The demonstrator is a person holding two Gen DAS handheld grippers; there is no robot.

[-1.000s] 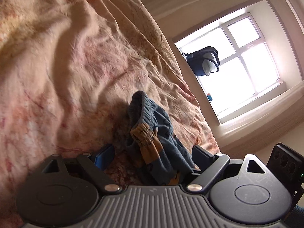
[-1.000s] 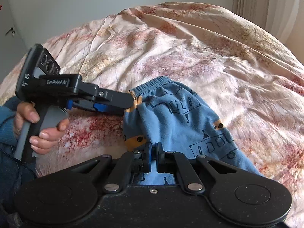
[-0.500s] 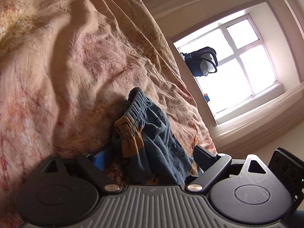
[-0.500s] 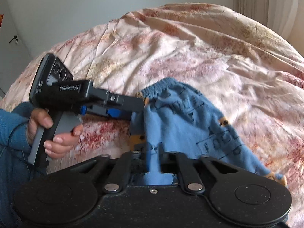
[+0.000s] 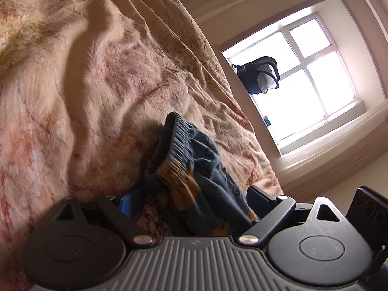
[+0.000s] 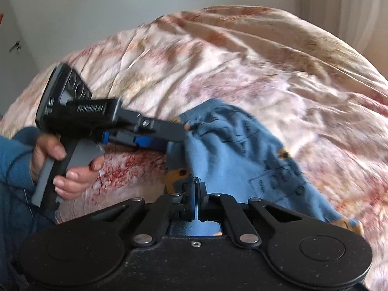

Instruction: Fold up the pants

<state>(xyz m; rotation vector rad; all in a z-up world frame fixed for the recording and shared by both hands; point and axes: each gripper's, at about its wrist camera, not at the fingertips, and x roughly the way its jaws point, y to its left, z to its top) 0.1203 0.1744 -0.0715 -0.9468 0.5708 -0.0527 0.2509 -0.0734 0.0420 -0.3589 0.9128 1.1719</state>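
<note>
Small blue cotton printed pants (image 6: 232,155), waistband now lifting higher off the pink floral bedspread (image 6: 266,68): right gripper (image 6: 196,189) pinching 1 edge, left gripper (image 5: 194,198) spreading wide around bunched cloth, fold beginning.

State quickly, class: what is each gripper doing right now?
Left gripper: open, around the blue pants waistband.
Right gripper: shut on the blue pants.

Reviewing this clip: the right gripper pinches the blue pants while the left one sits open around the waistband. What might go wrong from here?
1. The right gripper holds only a thin bit of the pants; a tug may pull it free.
2. The left gripper is open with bunched waistband between its fingers; closing now could catch several layers and set a crooked fold.
3. The rumpled bedspread could get pinched too.
</note>
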